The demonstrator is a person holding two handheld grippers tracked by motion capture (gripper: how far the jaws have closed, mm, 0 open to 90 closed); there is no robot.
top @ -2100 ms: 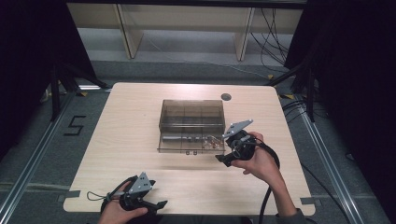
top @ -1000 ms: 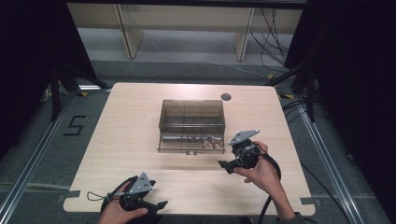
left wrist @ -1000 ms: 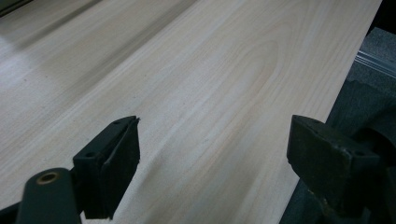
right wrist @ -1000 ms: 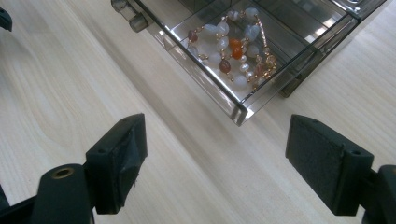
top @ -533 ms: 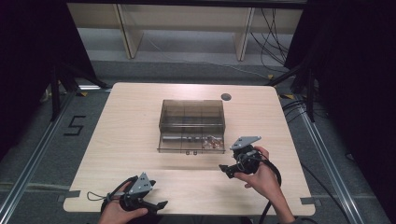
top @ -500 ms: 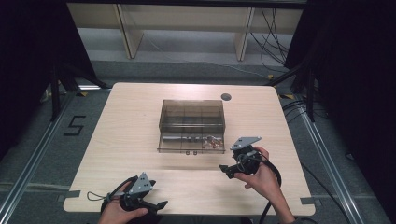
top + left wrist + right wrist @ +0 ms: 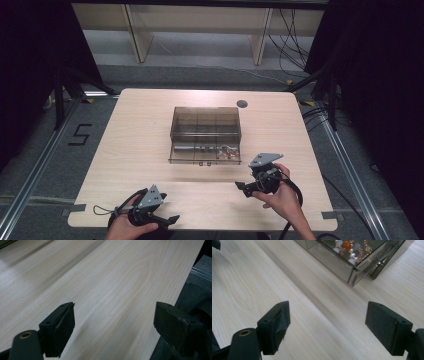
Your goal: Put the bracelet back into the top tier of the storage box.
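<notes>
A smoky clear box with compartments sits at the middle of the wooden table; its front tray holds beads and small jewellery. In the right gripper view the box corner and the beads lie ahead of the jaws. My right gripper is open with nothing between its jaws, held just off the box's front right corner. My left gripper rests open at the table's front edge, over bare wood.
A dark round grommet sits near the table's far edge. Metal floor rails run along both sides, cables trail behind on the right, and a shelf frame stands beyond the table.
My right gripper has drawn back from the box's right front toward the table's front edge. The left gripper has stayed where it was.
</notes>
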